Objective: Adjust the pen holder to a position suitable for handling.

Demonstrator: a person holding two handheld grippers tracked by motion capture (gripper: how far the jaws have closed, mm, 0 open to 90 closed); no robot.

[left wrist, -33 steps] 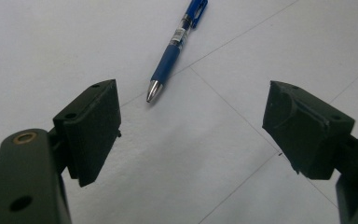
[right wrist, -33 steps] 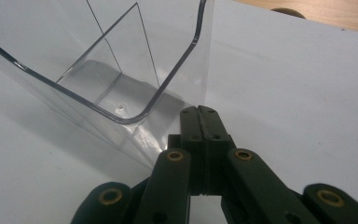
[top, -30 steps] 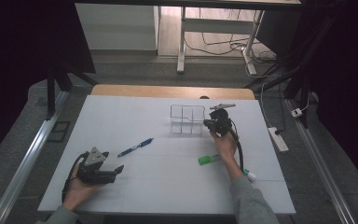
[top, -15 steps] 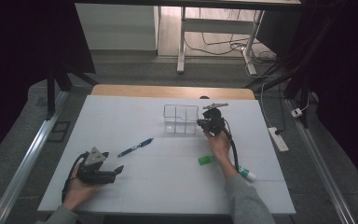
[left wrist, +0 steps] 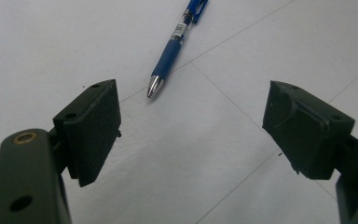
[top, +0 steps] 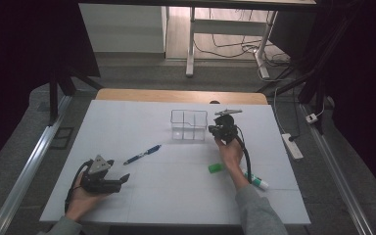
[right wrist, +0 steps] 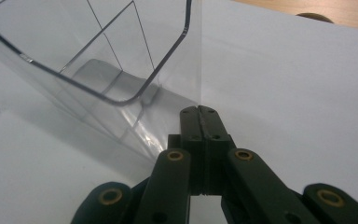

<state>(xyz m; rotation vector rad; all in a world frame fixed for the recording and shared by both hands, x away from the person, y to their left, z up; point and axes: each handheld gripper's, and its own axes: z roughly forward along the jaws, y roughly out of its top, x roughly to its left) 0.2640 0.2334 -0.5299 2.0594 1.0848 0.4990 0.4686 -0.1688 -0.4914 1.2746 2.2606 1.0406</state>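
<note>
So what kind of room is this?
Probably a lab or workshop set up for recording. A white table stands between metal rails, cables and a power strip lie on the grey floor, and dark curtains hang around it.

Light's uneven on my high view: white table [top: 142, 122] is evenly lit, soft and flat, but left and right surrounds drop to near black. Brightest patch is the far floor past the desk. Shadows under my hands are faint. That view is a bit soft and grainy. Left gripper view: pen [left wrist: 175, 44] sharp, near jaws slightly soft, small glint on the pen tip. Right gripper view: clear box [right wrist: 102, 56] throws glare streaks and a grey shadow on the table; near linkage blurred.
</note>
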